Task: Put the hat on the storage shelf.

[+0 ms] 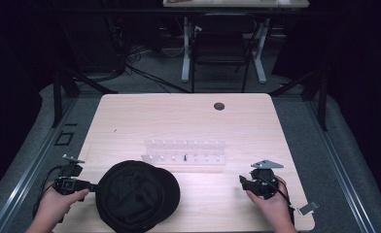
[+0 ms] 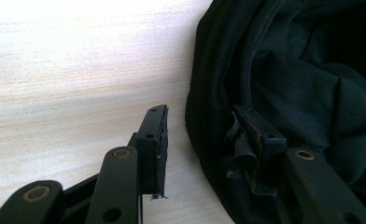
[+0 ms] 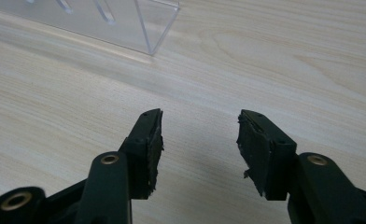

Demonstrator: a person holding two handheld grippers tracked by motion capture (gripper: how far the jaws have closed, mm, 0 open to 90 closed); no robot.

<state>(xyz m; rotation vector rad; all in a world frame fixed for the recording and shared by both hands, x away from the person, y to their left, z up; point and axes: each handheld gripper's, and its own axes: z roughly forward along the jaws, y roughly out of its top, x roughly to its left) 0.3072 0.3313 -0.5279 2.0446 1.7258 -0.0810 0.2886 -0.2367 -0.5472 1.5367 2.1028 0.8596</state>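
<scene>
Fingers (image 2: 154, 140) of the left gripper (image 2: 204, 140) spread wide in the left gripper view: one jaw over bare wood, the other set inside the rim of the black cap (image 2: 312, 84), its pad against the dark lining. The cap's edge runs between the two jaws; nothing pinched. Pale wooden table (image 2: 69, 70) takes up the left half.

Right gripper view: right gripper (image 3: 200, 144) also parted wide, both worn pads over bare wood grain, nothing between them. A clear acrylic rack (image 3: 139, 23) stands at the top left, ahead of the jaws and well apart from them.

High view: cap (image 1: 137, 194) lies crown-down, opening up, near the front edge of the table (image 1: 130, 116), left of centre. Left gripper (image 1: 92, 186) comes in from the left at the cap's rim, held by the left hand (image 1: 57, 204). Right gripper (image 1: 242, 182) sits right of centre, in the right hand (image 1: 271, 201), apart from the cap. Rack (image 1: 183, 151) beyond the cap, mid-table, with one small dark peg (image 1: 184, 157) in its front row. A dark round hole (image 1: 219, 106) near the table's far edge. Chair (image 1: 222, 43) and desk legs past the table, dim.
</scene>
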